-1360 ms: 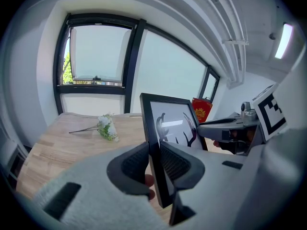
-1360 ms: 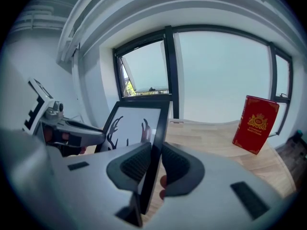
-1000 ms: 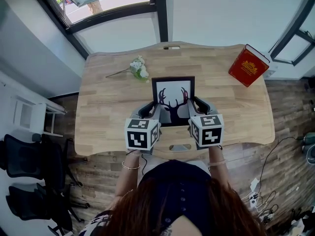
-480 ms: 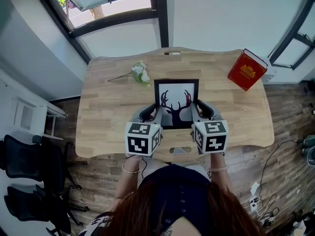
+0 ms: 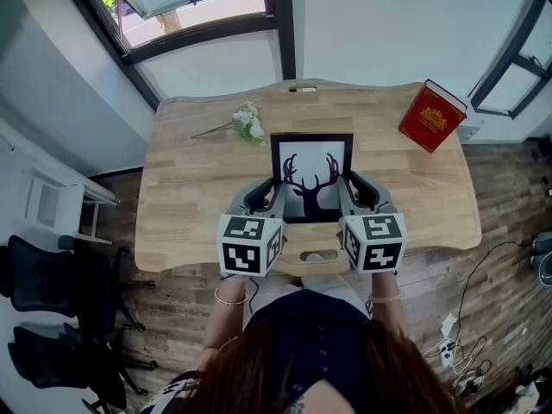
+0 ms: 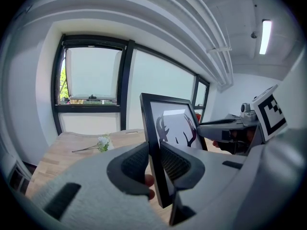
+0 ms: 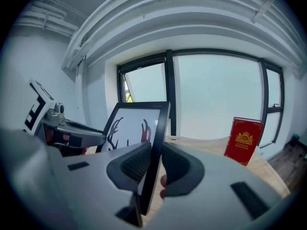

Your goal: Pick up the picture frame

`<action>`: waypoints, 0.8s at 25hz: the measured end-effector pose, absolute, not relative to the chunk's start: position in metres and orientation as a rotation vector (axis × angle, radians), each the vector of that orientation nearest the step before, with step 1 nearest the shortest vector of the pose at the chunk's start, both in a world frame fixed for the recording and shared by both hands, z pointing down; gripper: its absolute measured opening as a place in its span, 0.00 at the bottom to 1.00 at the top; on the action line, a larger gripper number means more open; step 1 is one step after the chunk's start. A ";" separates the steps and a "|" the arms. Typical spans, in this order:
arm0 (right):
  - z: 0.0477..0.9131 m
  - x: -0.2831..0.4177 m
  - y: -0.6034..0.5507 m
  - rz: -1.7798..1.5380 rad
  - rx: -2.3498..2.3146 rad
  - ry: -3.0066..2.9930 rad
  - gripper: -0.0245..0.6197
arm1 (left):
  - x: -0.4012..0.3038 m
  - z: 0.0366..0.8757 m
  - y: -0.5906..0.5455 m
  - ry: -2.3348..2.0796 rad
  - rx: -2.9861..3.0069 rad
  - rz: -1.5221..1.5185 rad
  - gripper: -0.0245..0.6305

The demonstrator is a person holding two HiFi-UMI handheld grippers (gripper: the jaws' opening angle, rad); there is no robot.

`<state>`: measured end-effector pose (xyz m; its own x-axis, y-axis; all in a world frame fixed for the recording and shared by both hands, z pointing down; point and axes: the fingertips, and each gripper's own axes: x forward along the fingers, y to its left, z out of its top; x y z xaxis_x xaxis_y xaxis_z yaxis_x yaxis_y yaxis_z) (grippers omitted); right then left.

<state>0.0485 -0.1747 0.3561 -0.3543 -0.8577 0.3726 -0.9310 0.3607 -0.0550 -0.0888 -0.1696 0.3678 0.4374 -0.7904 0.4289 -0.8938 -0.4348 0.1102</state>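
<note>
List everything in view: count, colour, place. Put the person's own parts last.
picture frame: one, black, antler print, over the table's near middle
flower sprig: one, white and green, table's far left
book: one, red with gold emblem, table's far right corner
table: one, light wood, centre
chairs: two, it seems, black, floor at left
left tool: one, grey, shut on the frame's left edge
right tool: one, grey, shut on the frame's right edge

We hold: left gripper (image 5: 269, 195), jaws pinching the left edge of the picture frame (image 5: 311, 172); right gripper (image 5: 354, 192), jaws pinching its right edge; both side by side, pointing forward.
</note>
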 end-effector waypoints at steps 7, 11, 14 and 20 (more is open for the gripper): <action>0.339 0.045 -0.153 0.336 1.614 -2.368 0.15 | -0.093 0.351 -0.149 -1.461 2.407 0.426 0.17; 0.333 0.039 -0.137 0.312 1.626 -2.374 0.15 | -0.098 0.346 -0.134 -1.470 2.421 0.417 0.17; 0.329 0.034 -0.125 0.297 1.639 -2.380 0.15 | -0.104 0.341 -0.122 -1.480 2.435 0.406 0.17; 0.321 0.027 -0.104 0.270 1.662 -2.394 0.15 | -0.111 0.332 -0.101 -1.497 2.470 0.391 0.17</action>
